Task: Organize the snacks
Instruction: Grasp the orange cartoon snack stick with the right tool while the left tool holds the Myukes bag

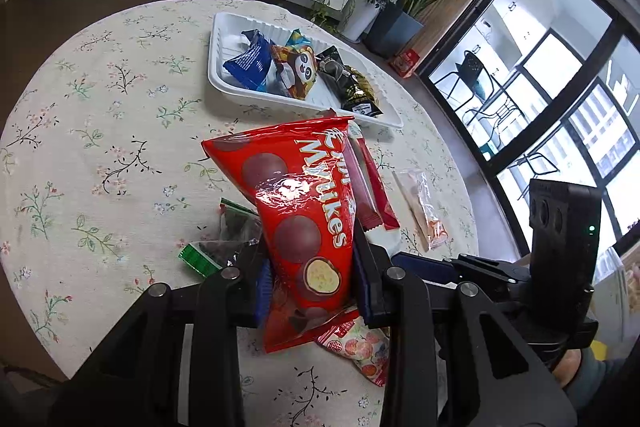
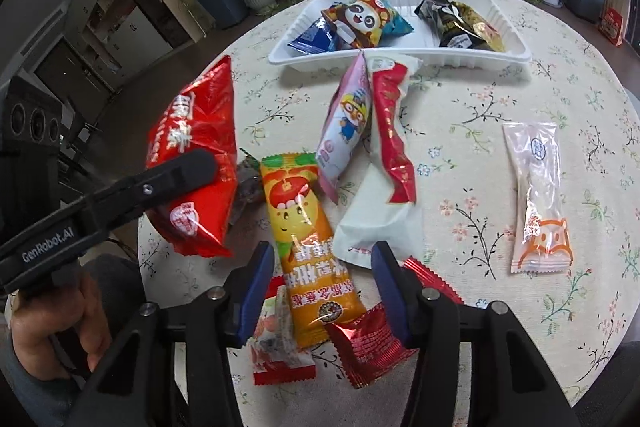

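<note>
My left gripper is shut on a red Mylikes chocolate-ball bag and holds it tilted above the table. From the right wrist view, the same red bag hangs at the left in the left gripper. My right gripper is open and points down. A long orange snack packet lies between its blue pads without touching them. A white tray at the far side holds a blue packet, a panda packet and a black-and-gold packet.
Loose on the floral tablecloth are a pink cartoon packet, a red-and-white packet, a clear packet with an orange fox, a small red packet and a fruit-print packet. A green-edged packet lies under the held bag.
</note>
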The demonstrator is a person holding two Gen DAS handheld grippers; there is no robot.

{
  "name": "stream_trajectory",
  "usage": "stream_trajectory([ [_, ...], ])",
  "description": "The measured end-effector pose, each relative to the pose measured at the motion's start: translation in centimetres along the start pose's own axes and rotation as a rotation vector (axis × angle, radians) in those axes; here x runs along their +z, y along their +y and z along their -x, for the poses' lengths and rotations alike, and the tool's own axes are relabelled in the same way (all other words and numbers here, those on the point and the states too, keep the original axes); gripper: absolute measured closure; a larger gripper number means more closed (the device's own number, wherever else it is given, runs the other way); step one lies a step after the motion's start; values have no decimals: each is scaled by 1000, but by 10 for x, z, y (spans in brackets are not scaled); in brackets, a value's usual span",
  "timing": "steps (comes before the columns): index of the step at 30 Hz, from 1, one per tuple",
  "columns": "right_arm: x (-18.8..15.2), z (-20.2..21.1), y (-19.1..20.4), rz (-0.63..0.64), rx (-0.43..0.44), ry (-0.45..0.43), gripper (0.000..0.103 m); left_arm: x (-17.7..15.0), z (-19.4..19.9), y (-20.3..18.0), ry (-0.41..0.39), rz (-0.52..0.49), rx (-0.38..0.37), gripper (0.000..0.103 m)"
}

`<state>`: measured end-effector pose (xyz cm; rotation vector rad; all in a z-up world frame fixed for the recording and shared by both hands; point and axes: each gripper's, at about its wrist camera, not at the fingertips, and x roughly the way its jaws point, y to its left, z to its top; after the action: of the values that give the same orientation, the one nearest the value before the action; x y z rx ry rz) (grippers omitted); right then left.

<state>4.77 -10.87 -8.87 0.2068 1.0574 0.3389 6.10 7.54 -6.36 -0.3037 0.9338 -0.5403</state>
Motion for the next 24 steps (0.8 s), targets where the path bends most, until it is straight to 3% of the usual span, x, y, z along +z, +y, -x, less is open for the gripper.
stream_trajectory([
  [7,4,23,32,163,-12,-54,48,0,21,8,-44,20,-3,73],
  [16,19,-26,12,156,-12,107,52,-7,35,12,-47,28,-9,73],
  [24,21,-39,11,210,-35,130,64,-11,32,12,-29,28,-13,73],
])
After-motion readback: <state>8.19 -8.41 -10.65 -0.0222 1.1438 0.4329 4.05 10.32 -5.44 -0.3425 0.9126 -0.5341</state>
